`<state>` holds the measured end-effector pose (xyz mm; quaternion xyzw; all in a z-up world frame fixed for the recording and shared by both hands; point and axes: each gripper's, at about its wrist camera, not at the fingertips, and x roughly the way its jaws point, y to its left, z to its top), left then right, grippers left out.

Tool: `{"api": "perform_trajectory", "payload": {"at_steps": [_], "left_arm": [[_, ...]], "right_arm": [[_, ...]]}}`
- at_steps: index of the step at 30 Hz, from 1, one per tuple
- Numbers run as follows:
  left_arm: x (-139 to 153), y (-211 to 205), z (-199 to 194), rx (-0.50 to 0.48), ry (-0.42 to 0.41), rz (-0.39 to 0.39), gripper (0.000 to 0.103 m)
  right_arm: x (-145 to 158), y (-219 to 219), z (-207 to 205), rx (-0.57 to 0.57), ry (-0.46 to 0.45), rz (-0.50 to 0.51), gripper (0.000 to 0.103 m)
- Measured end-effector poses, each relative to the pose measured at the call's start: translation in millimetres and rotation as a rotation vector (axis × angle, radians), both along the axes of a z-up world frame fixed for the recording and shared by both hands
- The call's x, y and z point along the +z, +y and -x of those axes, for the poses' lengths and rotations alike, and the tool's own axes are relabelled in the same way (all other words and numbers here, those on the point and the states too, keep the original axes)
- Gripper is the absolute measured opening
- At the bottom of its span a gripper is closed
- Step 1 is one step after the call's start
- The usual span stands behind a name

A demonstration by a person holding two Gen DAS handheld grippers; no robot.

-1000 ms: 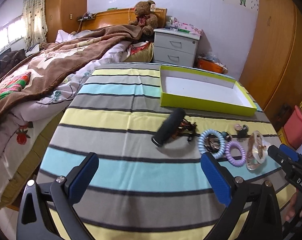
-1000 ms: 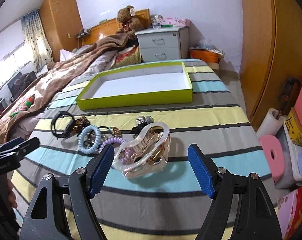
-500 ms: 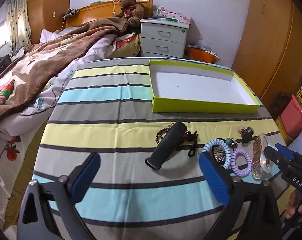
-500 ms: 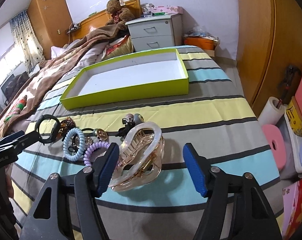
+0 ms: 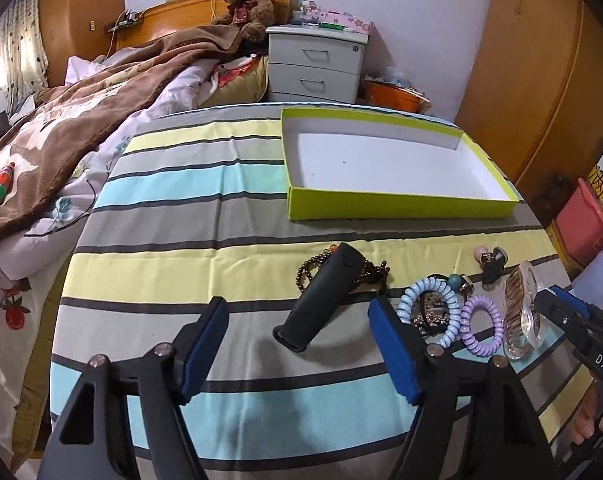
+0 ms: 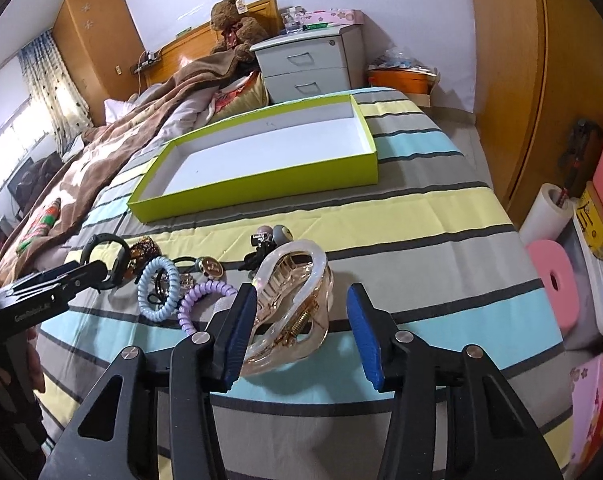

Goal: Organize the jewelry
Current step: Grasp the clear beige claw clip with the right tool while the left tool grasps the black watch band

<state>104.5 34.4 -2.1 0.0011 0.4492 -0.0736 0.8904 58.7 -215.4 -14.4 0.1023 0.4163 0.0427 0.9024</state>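
On the striped tabletop, a row of jewelry and hair pieces lies along the near yellow and grey bands, well short of the lime-green tray that sits farther back with its white floor bare. From the left wrist view the row runs left to right: a black wristband lying over a string of dark brown beads, a pale blue coil hair tie, a purple coil hair tie just beside it, and a clear amber hair claw at the right end. Small black clips with round ends lie a little beyond the coils.

The left hand-held gripper hangs low over the near edge with its blue pads wide apart; the near end of the wristband lies between them, touching neither pad. The right hand-held gripper also stands with its fingers spread, and the hair claw rests on the cloth between them, close against the left pad and clear of the right one. In that view the purple coil and blue coil lie to the claw's left, with a round gold-rimmed piece beyond them.

Behind the tabletop are a bed with a brown blanket, a teddy bear and a grey nightstand.
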Motion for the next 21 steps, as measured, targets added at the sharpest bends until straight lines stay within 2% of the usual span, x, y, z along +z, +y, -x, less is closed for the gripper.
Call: {"api": "perform_trajectory", "payload": {"at_steps": [1,3,5,7,8,9,13,15,18,21], "left_arm": [[-0.9,-1.4,-1.5,-0.003,0.005,-0.004,0.072],[-1.9,-4.1,-4.1,-0.01,0.013,-0.001,0.063],[-1.7,-6.4,-4.4,-0.014,0.009,0.001,0.062],[-3.5,-9.0,-5.9,-0.021,0.018,-0.002,0.057],[-4.4,-9.7,-6.9,-0.024,0.022,0.0,0.051],[-4.5,-10.4,-7.9,-0.022,0.024,0.0,0.046],[-4.9,-13.2,-10.6,-0.022,0.023,0.005,0.039],[-6.5,-13.6,-12.4,-0.018,0.031,0.008,0.027],[-5.8,-13.4,-12.4,-0.002,0.028,0.006,0.021],[-2.9,-15.4,-7.6,0.001,0.009,-0.001,0.015]], "right_arm": [[-0.8,2.0,-1.5,0.005,0.003,0.006,0.048],[-0.8,4.2,-3.8,0.011,0.001,0.003,0.047],[0.4,5.6,-5.2,0.01,0.005,0.01,0.046],[1.8,5.3,-3.8,0.005,0.004,0.015,0.035],[2.1,4.1,-3.6,-0.002,0.009,0.013,0.032],[1.7,3.2,-4.8,-0.004,0.014,0.01,0.03],[-3.6,4.7,-8.5,0.013,0.039,0.006,0.029],[-3.8,3.8,-10.1,0.019,0.038,0.005,0.025],[-3.3,3.2,-11.5,0.019,0.036,0.013,0.015],[-3.4,2.9,-12.1,0.028,0.038,0.013,0.013]]}}
